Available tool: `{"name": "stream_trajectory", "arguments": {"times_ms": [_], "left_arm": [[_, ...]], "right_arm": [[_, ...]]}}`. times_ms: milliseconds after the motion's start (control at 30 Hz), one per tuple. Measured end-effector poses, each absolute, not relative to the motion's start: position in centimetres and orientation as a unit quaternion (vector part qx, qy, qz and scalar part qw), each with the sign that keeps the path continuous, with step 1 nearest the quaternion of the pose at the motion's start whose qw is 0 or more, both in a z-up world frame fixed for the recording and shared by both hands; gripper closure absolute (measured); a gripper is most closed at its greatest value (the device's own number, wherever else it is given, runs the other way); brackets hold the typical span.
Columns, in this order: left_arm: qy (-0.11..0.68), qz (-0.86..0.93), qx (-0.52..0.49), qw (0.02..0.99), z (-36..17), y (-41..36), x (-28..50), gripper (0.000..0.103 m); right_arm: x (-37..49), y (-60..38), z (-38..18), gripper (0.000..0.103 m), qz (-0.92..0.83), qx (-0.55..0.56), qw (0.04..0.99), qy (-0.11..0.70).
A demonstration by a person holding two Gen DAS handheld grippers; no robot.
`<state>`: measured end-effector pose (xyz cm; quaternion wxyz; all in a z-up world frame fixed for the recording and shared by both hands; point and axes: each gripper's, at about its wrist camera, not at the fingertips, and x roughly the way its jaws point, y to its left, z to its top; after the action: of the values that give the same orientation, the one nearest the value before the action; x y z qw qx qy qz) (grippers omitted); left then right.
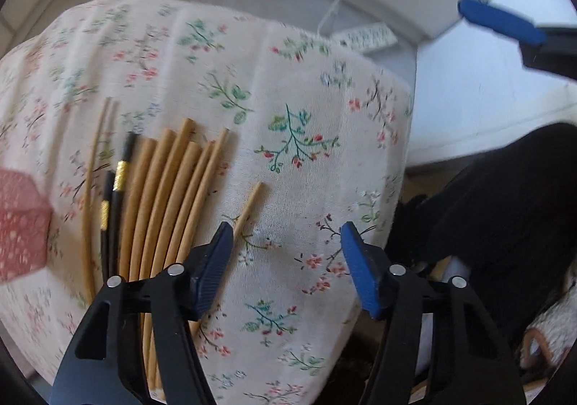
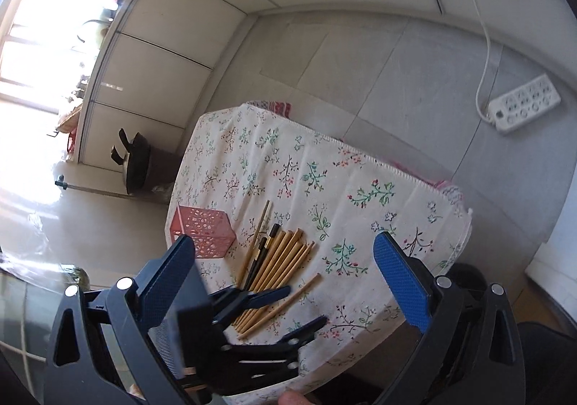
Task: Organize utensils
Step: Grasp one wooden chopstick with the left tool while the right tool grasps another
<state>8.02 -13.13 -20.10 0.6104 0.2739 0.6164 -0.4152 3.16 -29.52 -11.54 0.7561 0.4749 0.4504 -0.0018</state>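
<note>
Chopsticks (image 2: 277,260) lie loose on the tabletop (image 2: 360,224), which is draped in a pale cloth printed with small flowers and stands on a grey floor; taking the pink perforated holder (image 2: 202,230) as the landmark, the tabletop carries it near one side edge, and the holder lies tipped on its side; a white power strip (image 2: 523,107) rests on the floor well apart from the holder, beyond the far edge of the cloth, with its cord running up and away; just beside the holder lie two thin pale sticks (image 1: 90,196), next to them a black pair with gold bands (image 1: 113,203), and next to those the main fan of tan bamboo sticks (image 1: 169,203), touching side by side; one lone tan stick (image 1: 249,206) lies a little further from the holder than the fan, apart from it; the left claw (image 1: 285,260) hangs over the cloth on the side of the fan away from the holder, its blue pads partly apart with only bare cloth between them, one pad close to the lone stick, holding nothing; the right claw (image 2: 303,278) hovers off the near edge of the tabletop, further from the holder than the left one, pads spread wide and holding nothing
</note>
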Motion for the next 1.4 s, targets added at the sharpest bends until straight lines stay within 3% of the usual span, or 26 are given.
{"name": "stream_trajectory", "arguments": {"times_ms": [133,167,267,433,600,667,733,833,1133,1367,1400], "left_arm": [[0.621,-0.398,0.299,0.605,-21.4,-13.0,8.5,0.062],[0.622,-0.392,0.301,0.607,-21.3,-12.7,8.8,0.071],[0.620,-0.386,0.295,0.616,-21.5,-11.9,9.2,0.087],[0.595,-0.367,0.286,0.655,-20.9,-9.8,8.6,0.098],[0.548,-0.368,0.198,0.724,-15.0,-4.8,6.7,0.098],[0.517,-0.371,0.161,0.754,-11.6,-2.4,5.8,0.098],[0.483,-0.382,0.126,0.778,-8.7,-0.9,4.7,0.098],[0.430,-0.400,0.083,0.805,-5.1,1.5,2.1,0.098],[0.331,-0.404,0.015,0.853,-0.2,6.3,-0.7,0.098],[0.293,-0.399,-0.017,0.869,1.6,8.7,-1.5,0.098],[0.288,-0.396,-0.020,0.872,1.8,8.8,-1.6,0.098]], "right_arm": [[3.6,-29.6,-11.8,0.006,0.001,0.477,0.749,0.460],[3.7,-29.6,-11.9,0.006,0.000,0.477,0.748,0.462],[3.7,-29.6,-12.4,0.006,-0.005,0.481,0.741,0.469],[4.0,-29.3,-13.6,0.006,-0.031,0.468,0.733,0.494],[4.7,-28.3,-17.0,0.007,-0.064,0.486,0.688,0.536],[5.5,-27.0,-18.8,0.017,-0.075,0.494,0.657,0.564],[6.1,-25.8,-20.1,0.037,-0.082,0.498,0.637,0.583],[6.8,-24.2,-21.8,0.055,-0.099,0.511,0.607,0.601],[9.8,-20.5,-22.7,0.077,-0.130,0.477,0.619,0.610],[11.4,-18.4,-22.0,0.081,-0.158,0.421,0.647,0.615],[11.6,-18.0,-22.0,0.090,-0.162,0.410,0.653,0.615]]}}
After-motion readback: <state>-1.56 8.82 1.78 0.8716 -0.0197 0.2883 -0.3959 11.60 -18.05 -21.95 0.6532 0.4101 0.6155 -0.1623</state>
